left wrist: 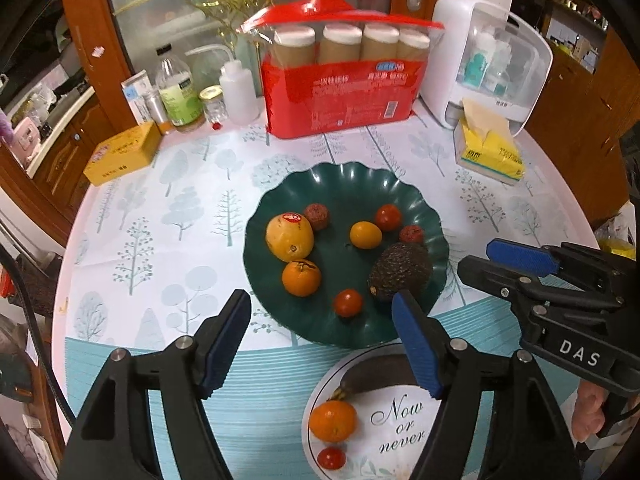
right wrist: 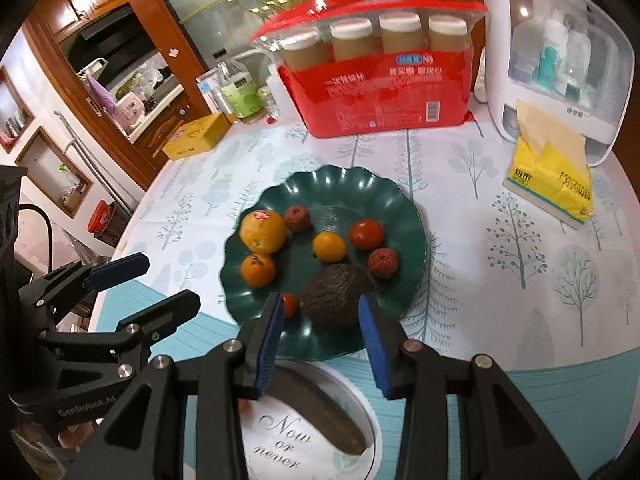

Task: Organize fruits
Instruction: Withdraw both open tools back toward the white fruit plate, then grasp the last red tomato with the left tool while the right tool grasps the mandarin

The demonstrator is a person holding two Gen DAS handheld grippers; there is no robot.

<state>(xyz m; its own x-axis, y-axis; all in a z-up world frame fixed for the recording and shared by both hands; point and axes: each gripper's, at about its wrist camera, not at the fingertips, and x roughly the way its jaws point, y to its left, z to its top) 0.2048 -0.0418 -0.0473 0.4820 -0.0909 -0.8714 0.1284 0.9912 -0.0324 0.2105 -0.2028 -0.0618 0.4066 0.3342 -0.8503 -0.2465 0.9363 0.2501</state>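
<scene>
A green scalloped plate (left wrist: 344, 176) (right wrist: 332, 188) holds a yellow mango (left wrist: 289, 237), a mandarin (left wrist: 301, 278), a yellow tomato (left wrist: 365, 235), red tomatoes (left wrist: 347, 302), two lychees and a dark avocado (left wrist: 400, 272) (right wrist: 336, 294). A white round plate (left wrist: 400, 432) (right wrist: 320, 432) nearer me holds a dark banana (right wrist: 320, 412), a mandarin (left wrist: 332, 421) and a small red tomato (left wrist: 331, 458). My left gripper (left wrist: 320, 340) is open and empty over the green plate's near rim. My right gripper (right wrist: 320, 340) is open and empty, just short of the avocado. Each gripper shows in the other's view.
At the back stand a red pack of paper cups (left wrist: 344, 92), a white dispenser box (left wrist: 488, 64), a yellow tissue pack (left wrist: 488, 148), a yellow box (left wrist: 124, 154) and several bottles (left wrist: 180, 92). The round table's edge (left wrist: 68, 280) curves at left.
</scene>
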